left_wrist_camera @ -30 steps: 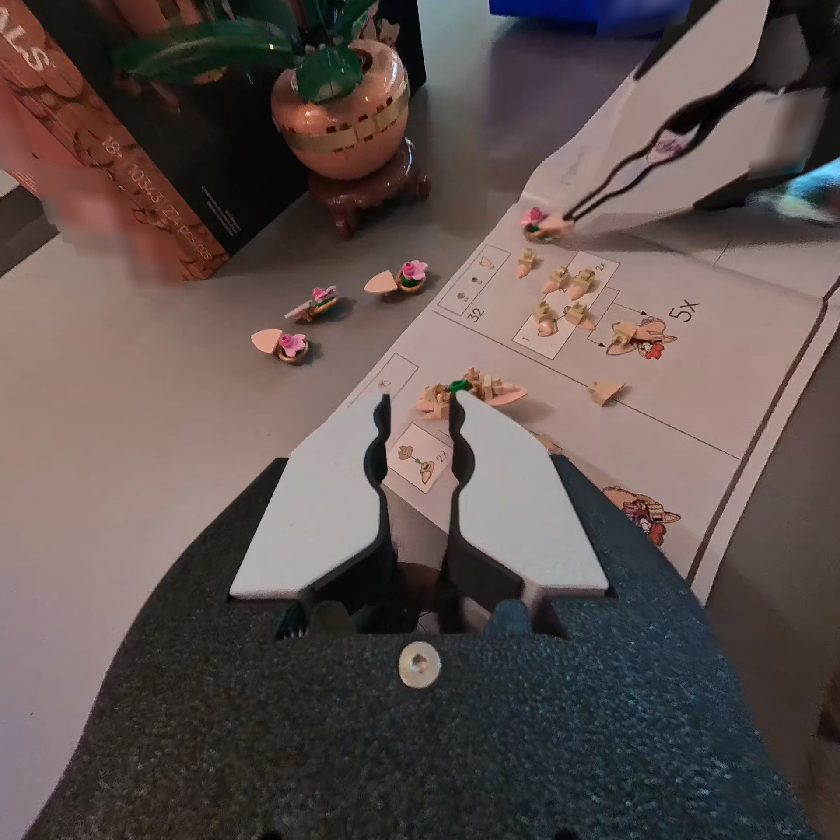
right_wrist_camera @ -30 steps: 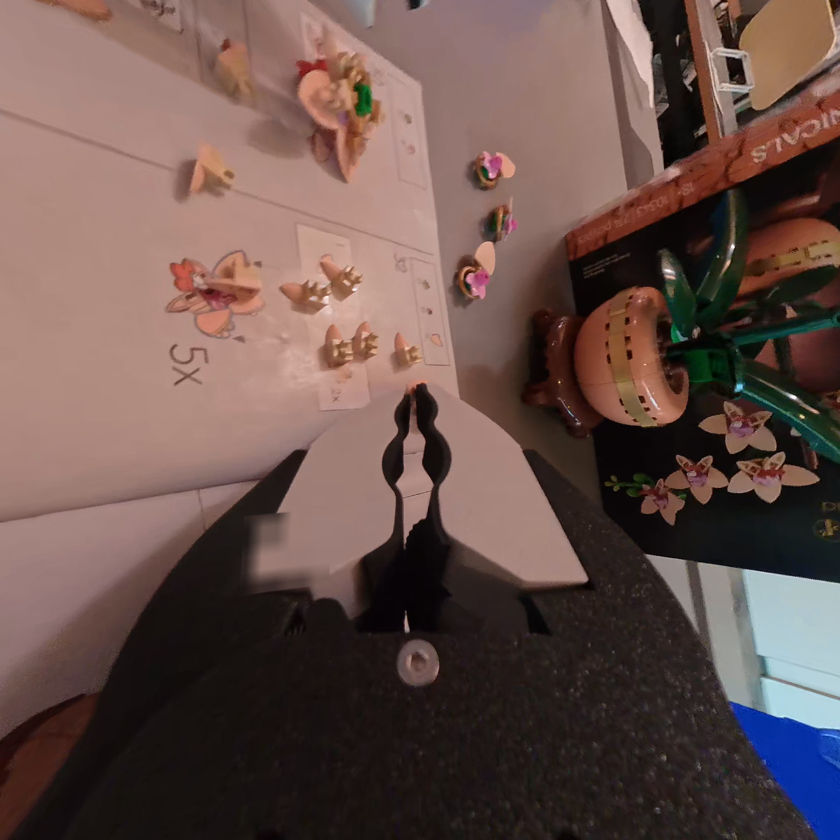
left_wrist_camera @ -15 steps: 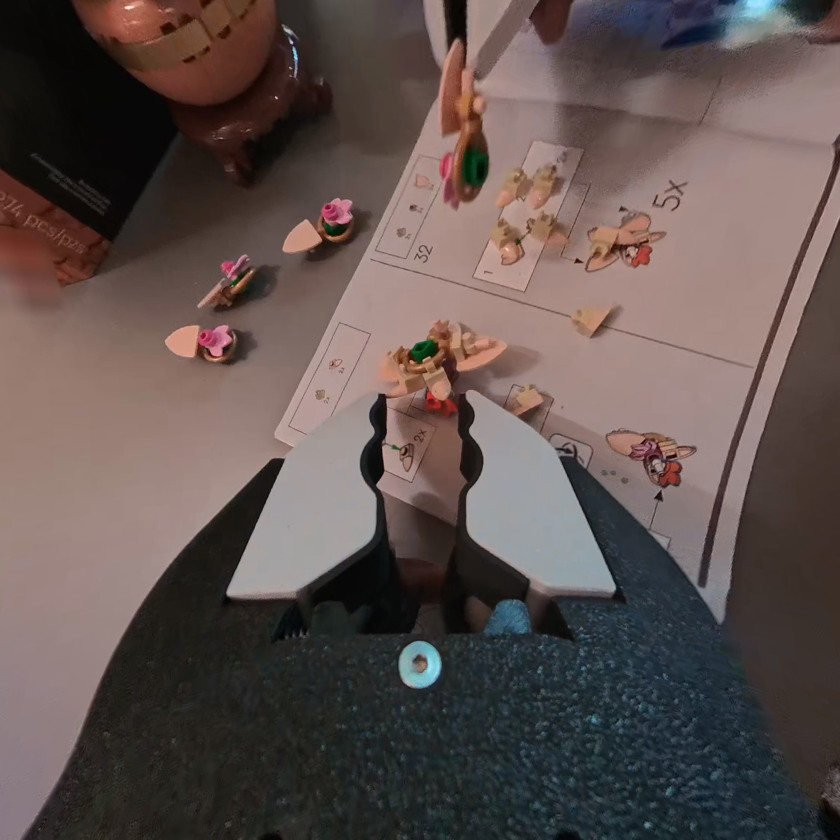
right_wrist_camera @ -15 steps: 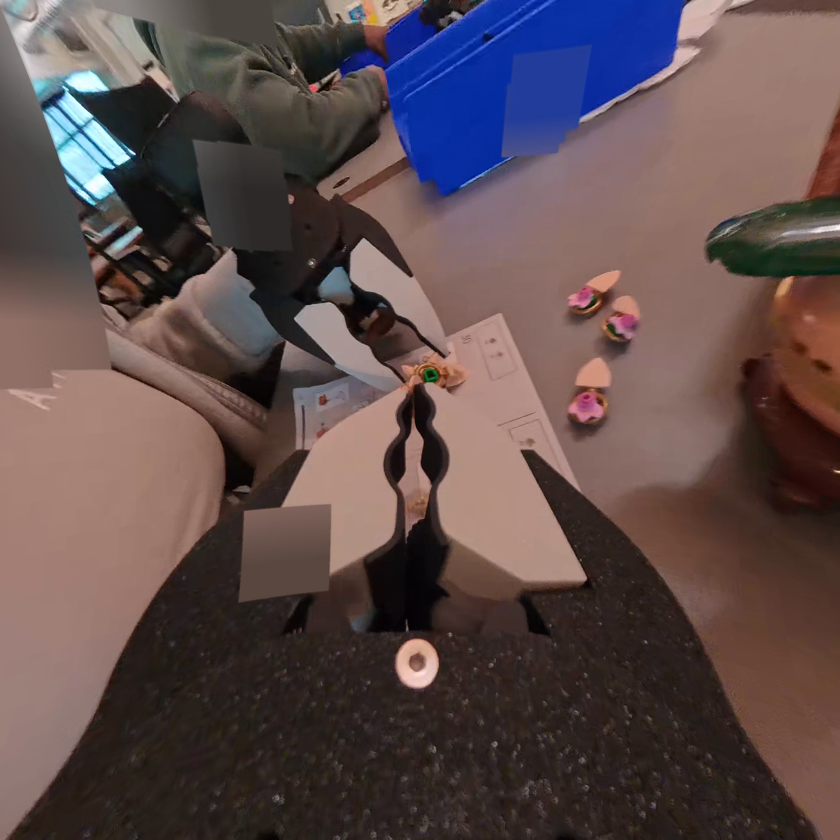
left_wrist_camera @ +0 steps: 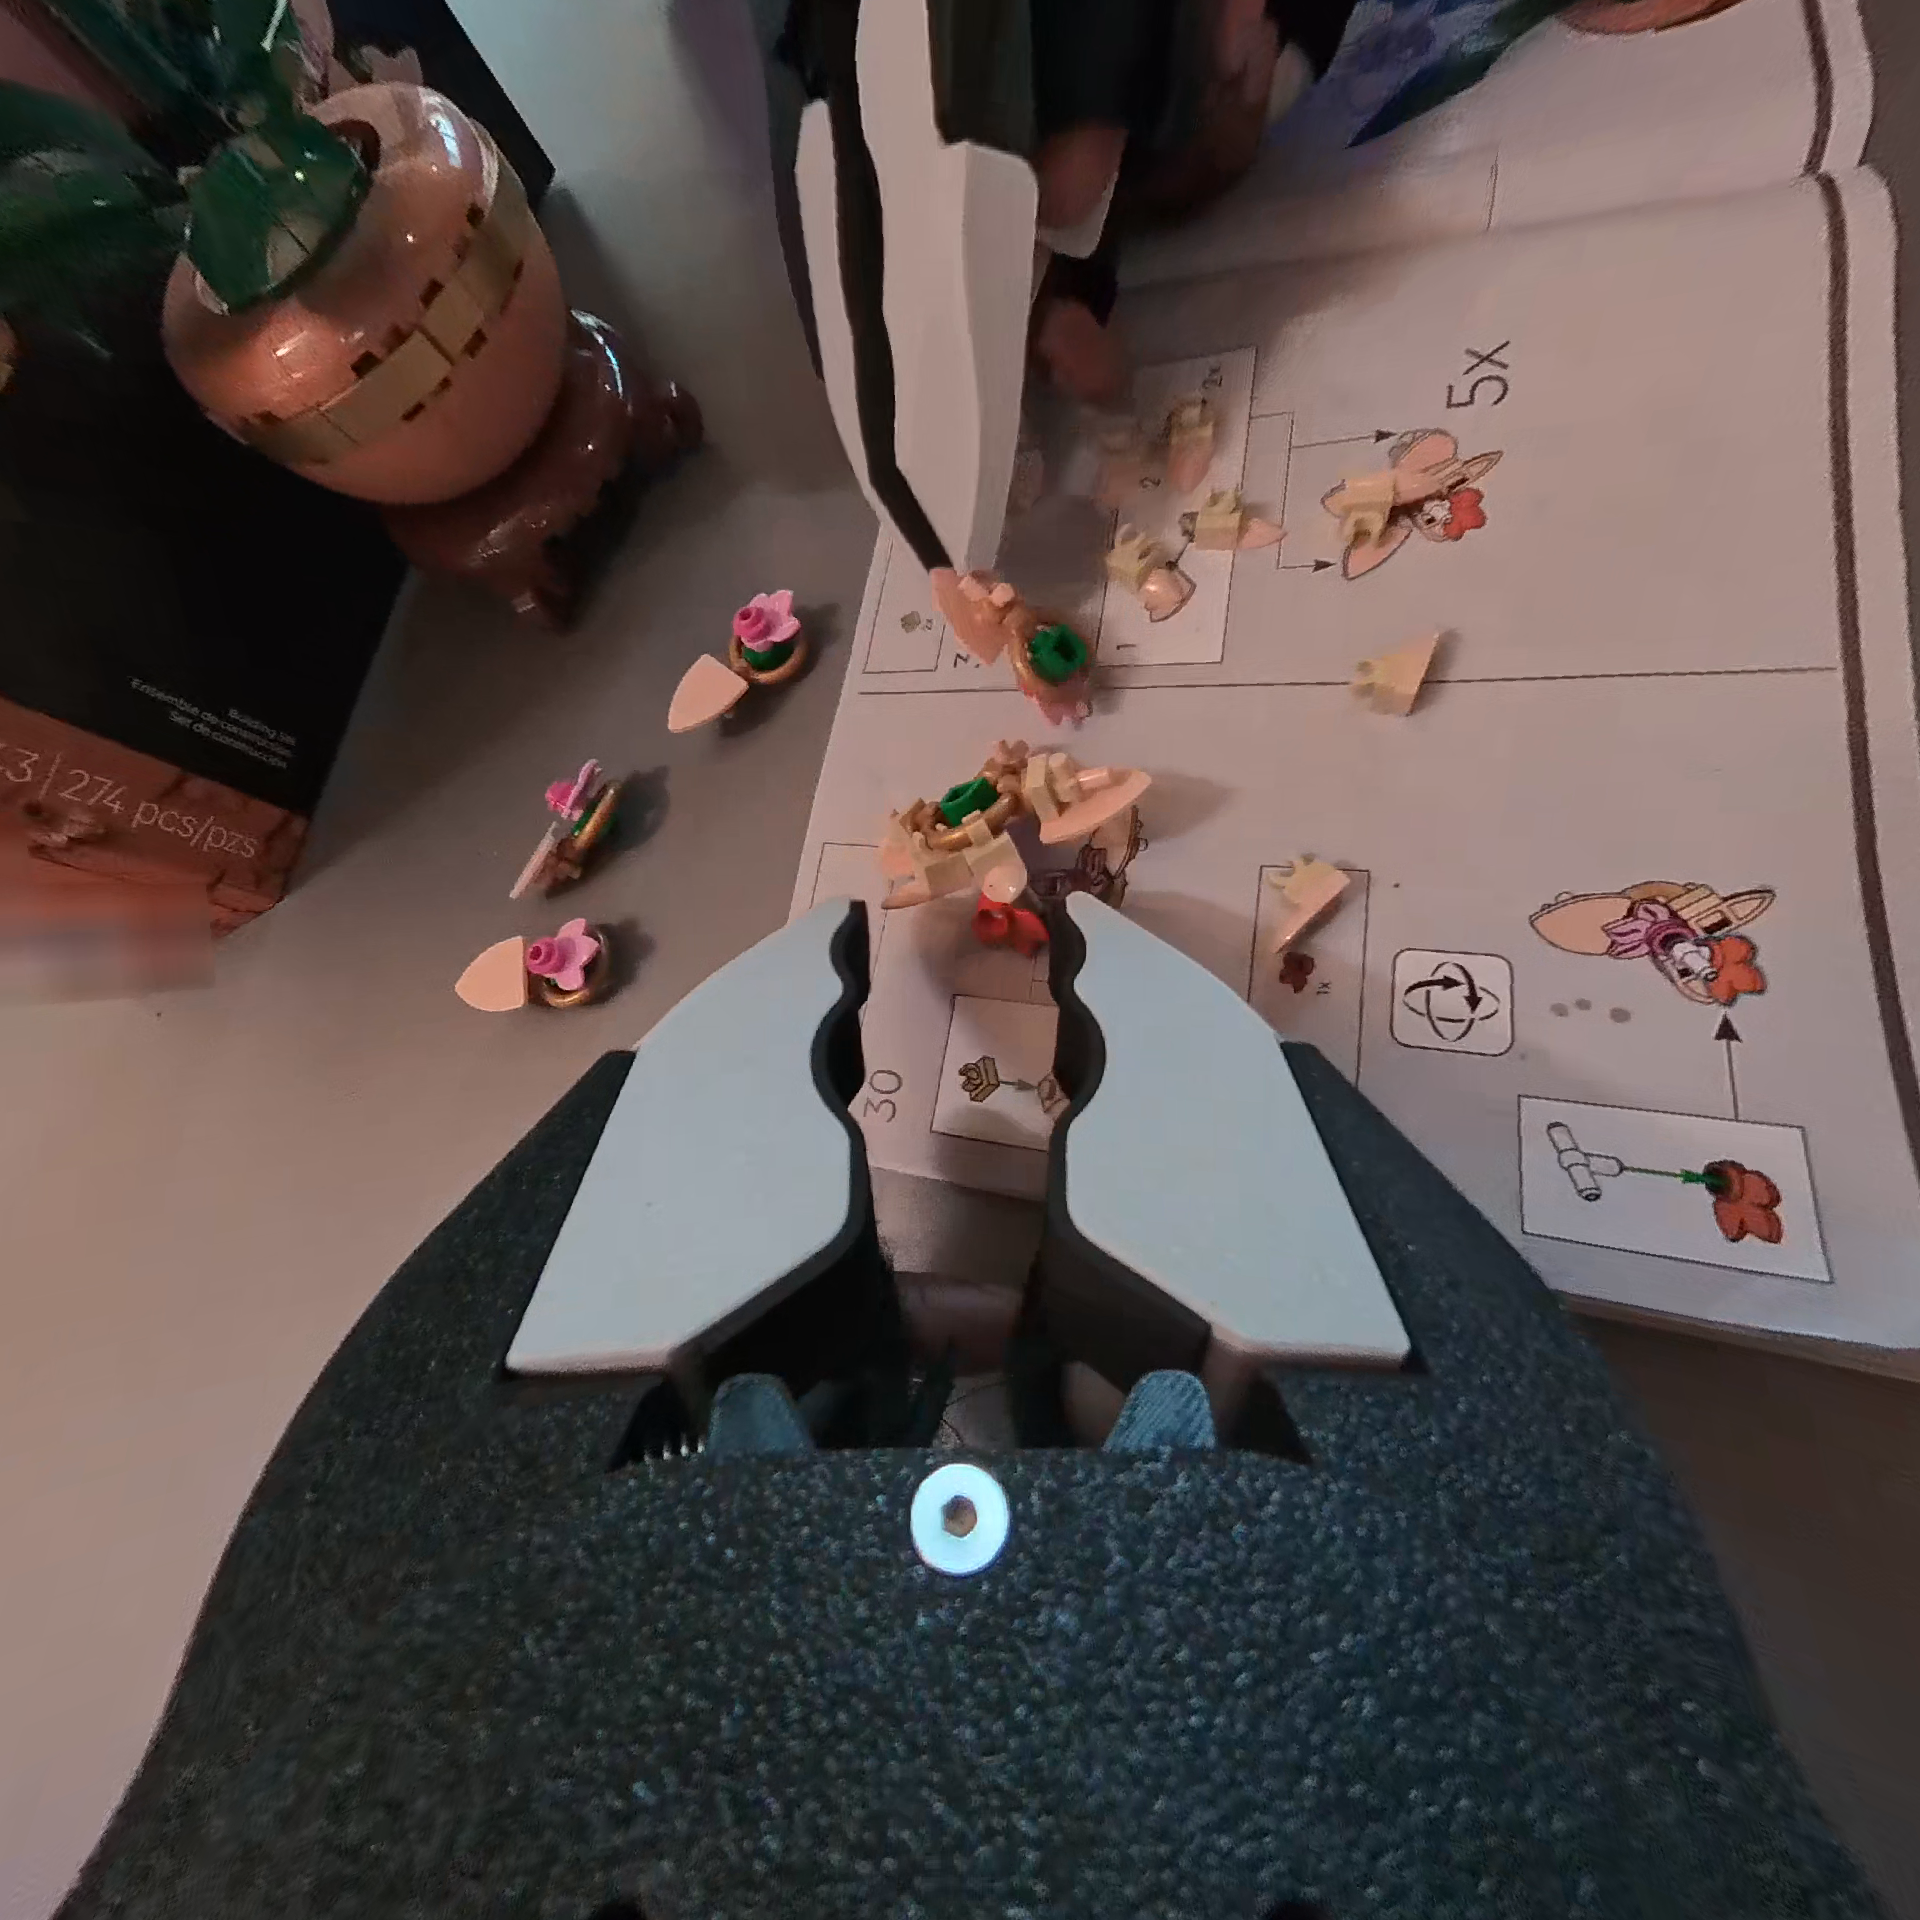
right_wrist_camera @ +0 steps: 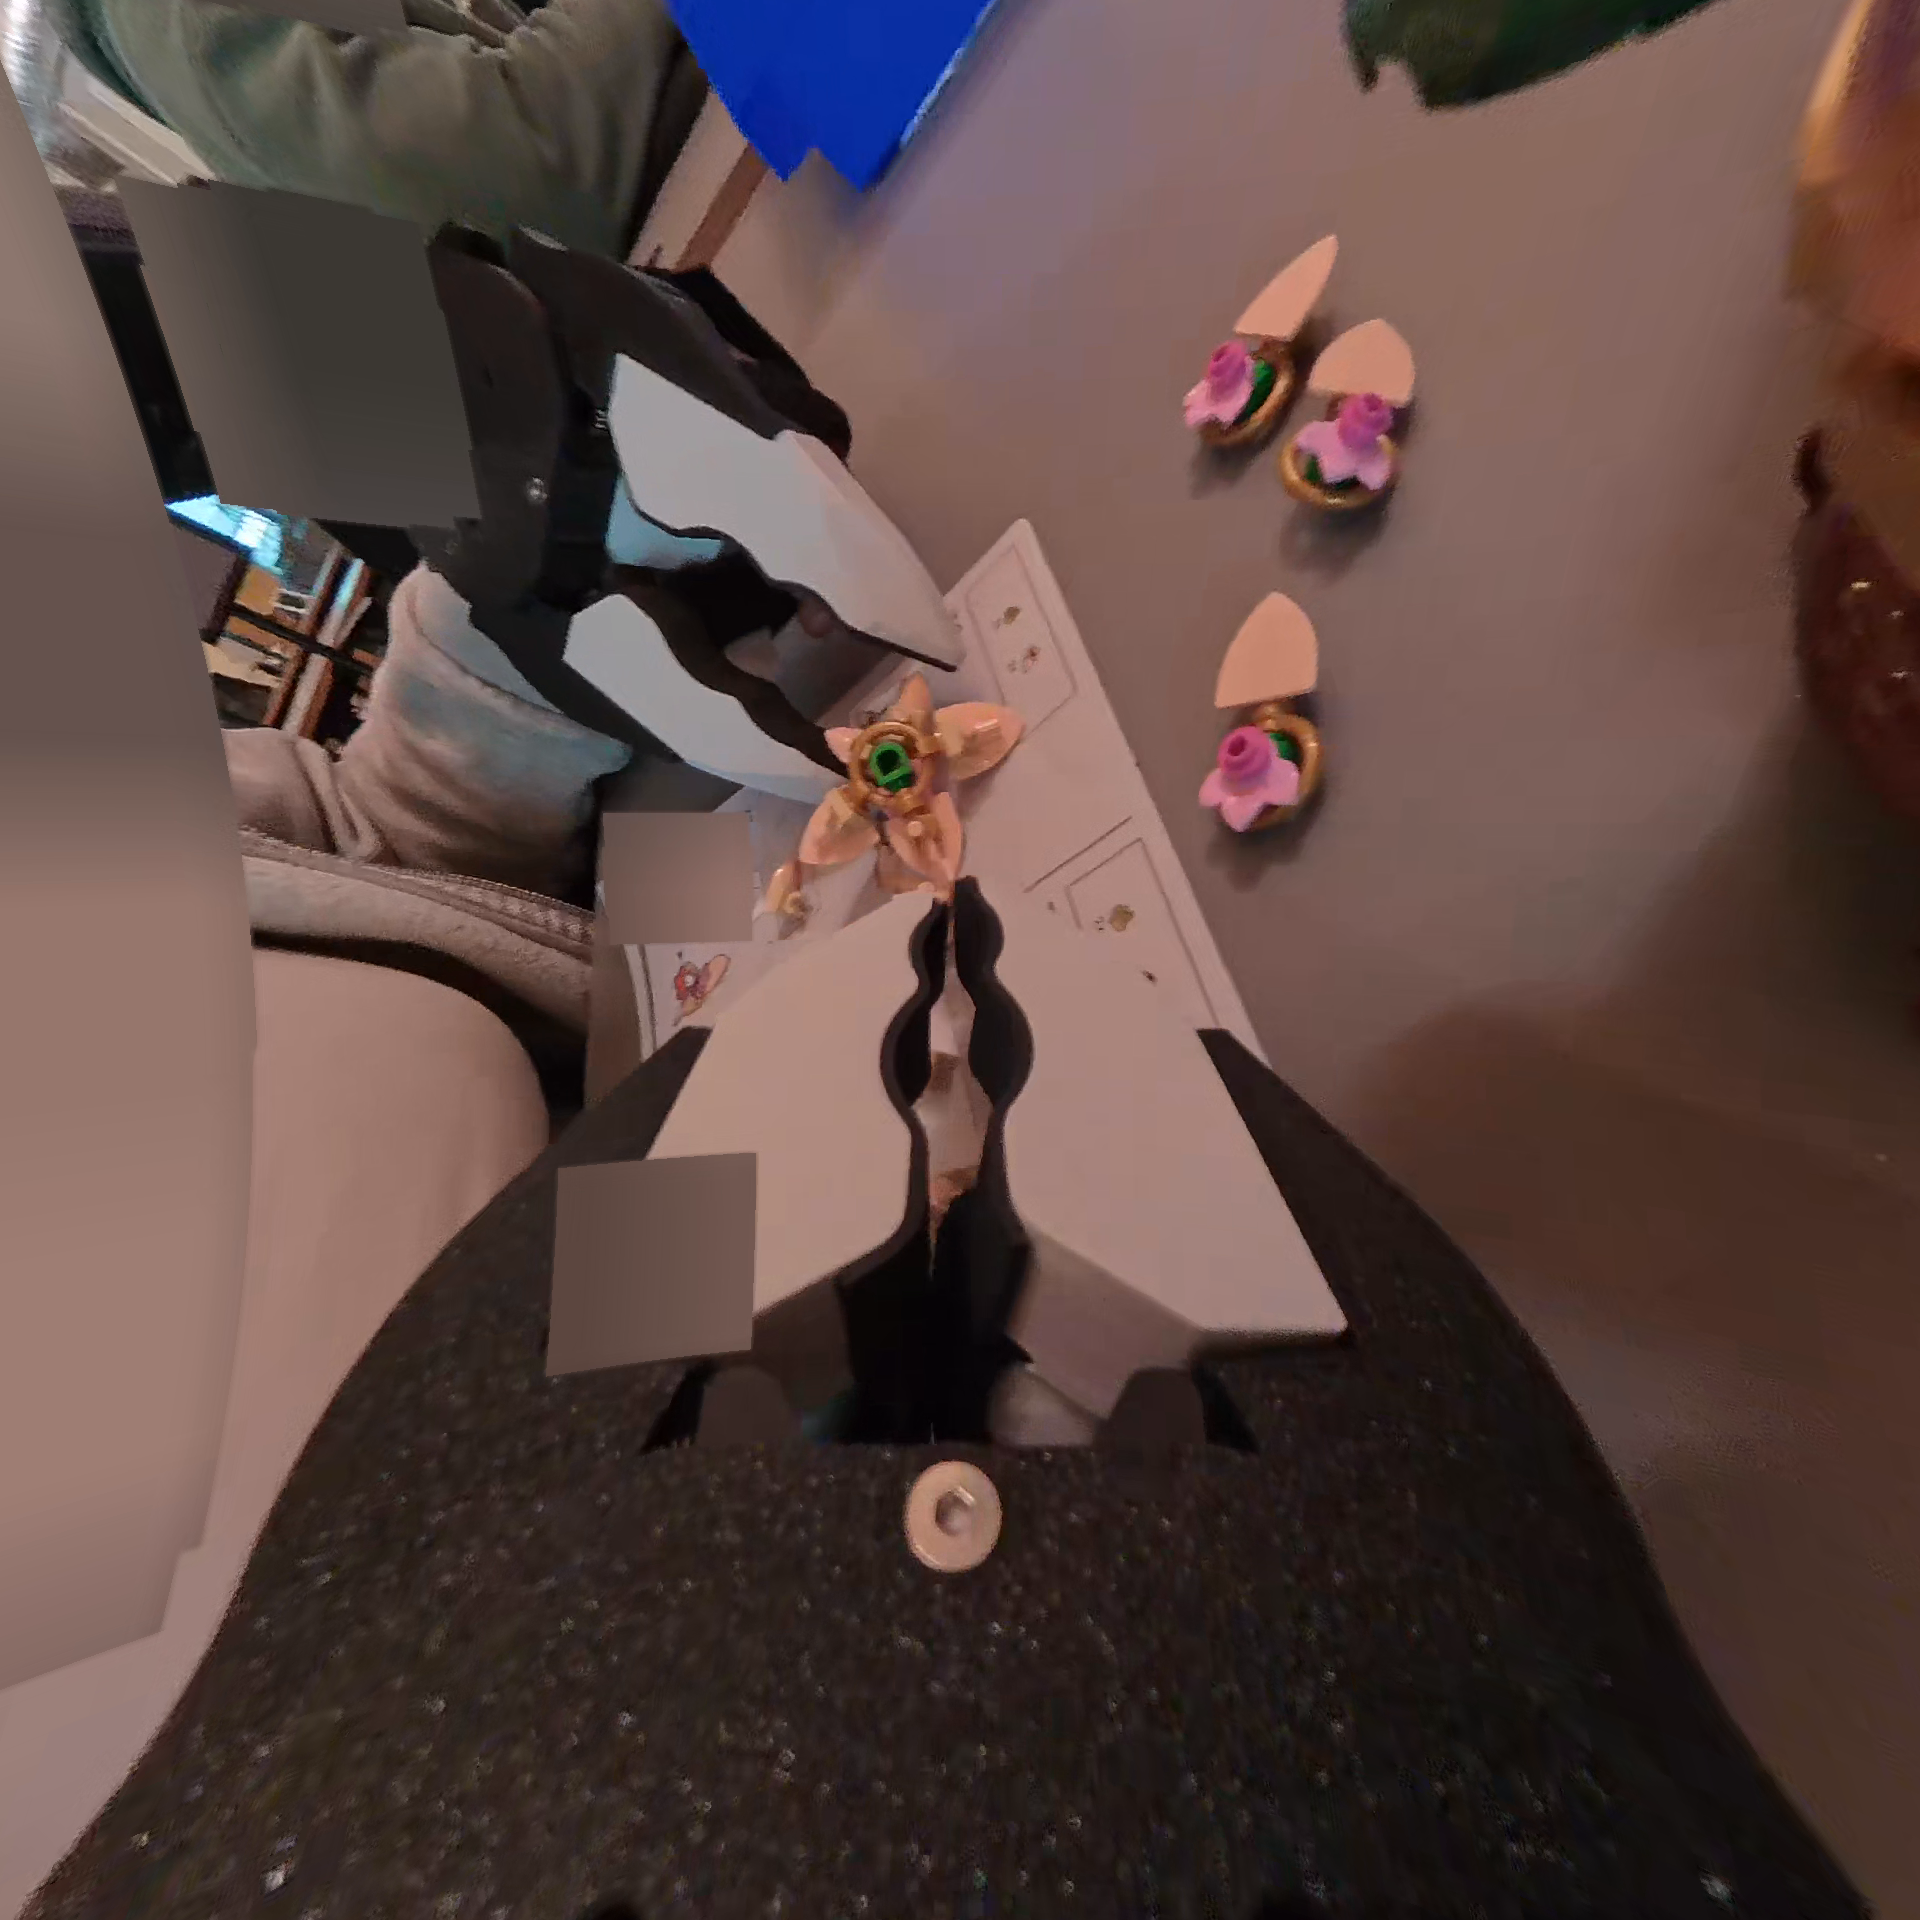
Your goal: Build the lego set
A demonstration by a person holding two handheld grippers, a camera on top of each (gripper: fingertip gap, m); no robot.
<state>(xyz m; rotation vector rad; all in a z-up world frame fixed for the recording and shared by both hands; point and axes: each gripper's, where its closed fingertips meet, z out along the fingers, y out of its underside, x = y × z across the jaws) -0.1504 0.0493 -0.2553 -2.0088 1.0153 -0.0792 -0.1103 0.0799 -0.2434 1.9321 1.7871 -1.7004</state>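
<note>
The instruction booklet [left_wrist_camera: 1455, 748] lay open on the bench [left_wrist_camera: 260, 1195]. Over its near edge the left gripper [left_wrist_camera: 961, 914] stood parted and bare, a petalled flower [left_wrist_camera: 997, 831] just ahead of its fingertips. Farther up the booklet the right gripper [right_wrist_camera: 948, 902] was clenched on a petal of a small gold-ringed flower piece [left_wrist_camera: 1023, 649].

A grey tabletop [left_wrist_camera: 208, 1195] under dim, warm indoor light fills both views. In the right wrist view a blue bin [right_wrist_camera: 831, 73] stands at the table's far edge, and a bright window [right_wrist_camera: 223, 520] shows beyond dark shelving, blurred
</note>
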